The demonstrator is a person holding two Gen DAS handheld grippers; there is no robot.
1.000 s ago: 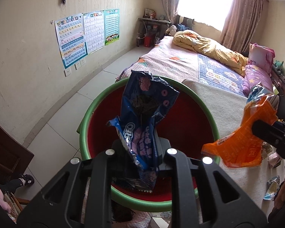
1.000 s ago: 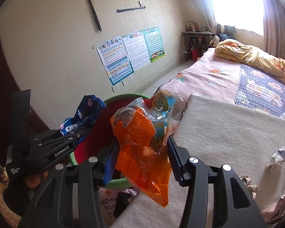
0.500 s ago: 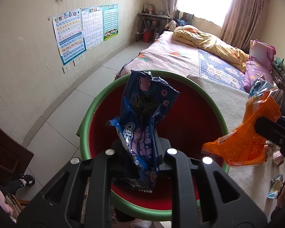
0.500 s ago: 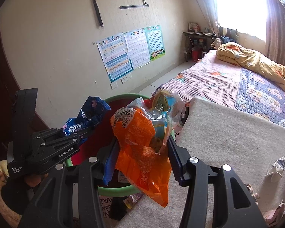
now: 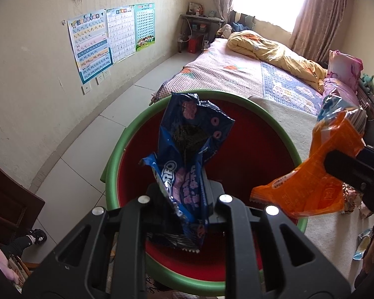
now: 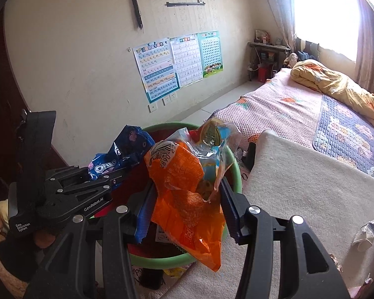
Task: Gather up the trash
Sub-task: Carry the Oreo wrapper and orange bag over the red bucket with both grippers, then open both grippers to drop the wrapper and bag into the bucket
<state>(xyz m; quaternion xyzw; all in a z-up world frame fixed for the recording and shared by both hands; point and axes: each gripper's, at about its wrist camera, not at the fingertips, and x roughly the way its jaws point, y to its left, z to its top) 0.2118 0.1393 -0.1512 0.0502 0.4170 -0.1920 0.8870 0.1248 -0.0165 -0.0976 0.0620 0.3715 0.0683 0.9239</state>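
Observation:
My left gripper point(image 5: 184, 194) is shut on a blue Oreo wrapper point(image 5: 189, 149) and holds it over a red basin with a green rim point(image 5: 249, 149). My right gripper point(image 6: 187, 189) is shut on an orange snack bag point(image 6: 187, 194) bunched with a clear wrapper, at the basin's point(image 6: 234, 174) right rim. The orange bag point(image 5: 309, 186) and the right gripper show at the right of the left wrist view. The left gripper with the Oreo wrapper point(image 6: 119, 157) shows at the left of the right wrist view.
A cream blanket point(image 6: 311, 186) covers the bed's near end, with loose wrappers point(image 6: 364, 231) on it at the right. More wrappers point(image 5: 361, 244) lie right of the basin. A bed with a yellow quilt point(image 5: 274, 52) stretches behind. A wall with posters point(image 5: 107, 39) stands left.
Both grippers have moved a little forward over the basin, each still holding its wrapper. The basin looks larger and nearer in both views.

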